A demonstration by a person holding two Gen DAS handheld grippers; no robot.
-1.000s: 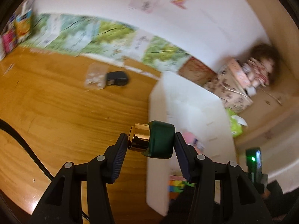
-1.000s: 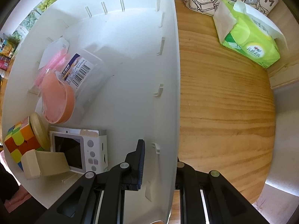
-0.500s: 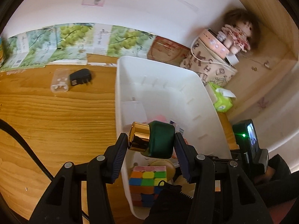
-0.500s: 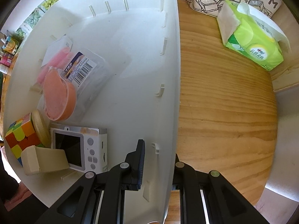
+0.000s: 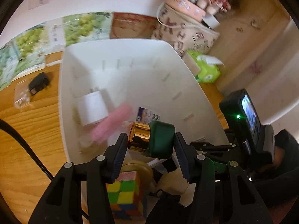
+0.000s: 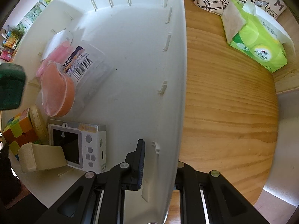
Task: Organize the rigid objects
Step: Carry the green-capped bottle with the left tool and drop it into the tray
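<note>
A dark green bottle with a gold cap point(image 5: 152, 141) lies sideways between the pads of the left gripper point(image 5: 149, 155), which clamps it end to end above the near part of the white bin point(image 5: 190, 85). Inside the bin sit a colour cube point(image 5: 124, 197), a pink tube point(image 5: 112, 125), a white charger block point(image 5: 92, 110), a white camera point(image 6: 78, 143), an orange lidded cup point(image 6: 58, 91) and a beige box point(image 6: 41, 158). The right gripper point(image 6: 158, 160) pinches the bin's side wall with narrow jaws, 1 finger inside, 1 outside. On the wooden table point(image 6: 228, 102) beside the bin lies a green tissue pack point(image 6: 257, 43); a black plug point(image 5: 38, 83) lies on the far side.
</note>
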